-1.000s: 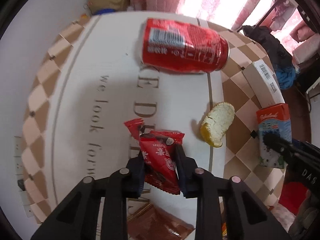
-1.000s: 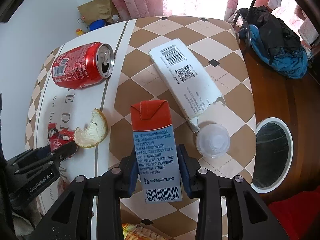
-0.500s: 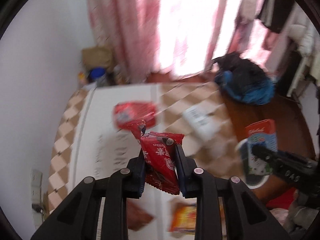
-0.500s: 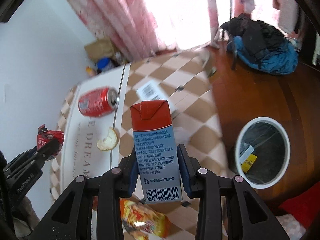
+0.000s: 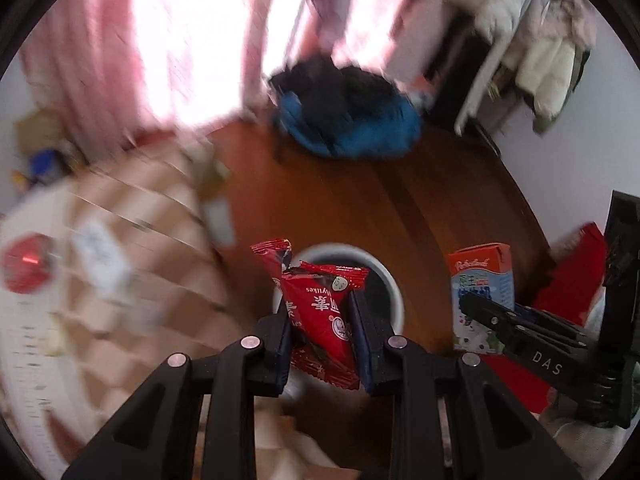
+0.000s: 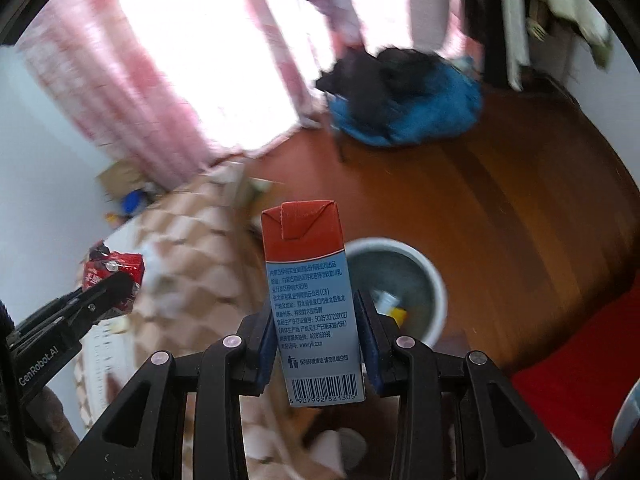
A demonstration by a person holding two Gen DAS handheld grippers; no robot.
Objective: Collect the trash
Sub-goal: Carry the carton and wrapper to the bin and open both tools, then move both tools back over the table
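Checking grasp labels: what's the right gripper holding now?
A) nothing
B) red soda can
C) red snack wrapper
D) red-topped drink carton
D: in the right wrist view the right gripper has its pads pressed on both sides of the upright drink carton, with the white trash bin on the floor just behind it; the red snack wrapper is in the left gripper.

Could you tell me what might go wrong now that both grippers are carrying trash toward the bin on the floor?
1. The left gripper pinches the red snack wrapper by its thin, slippery film, so it could slip out before reaching the white bin.
2. The right gripper holds the milk carton near its lower half; both hands converge on one small opening and could collide.
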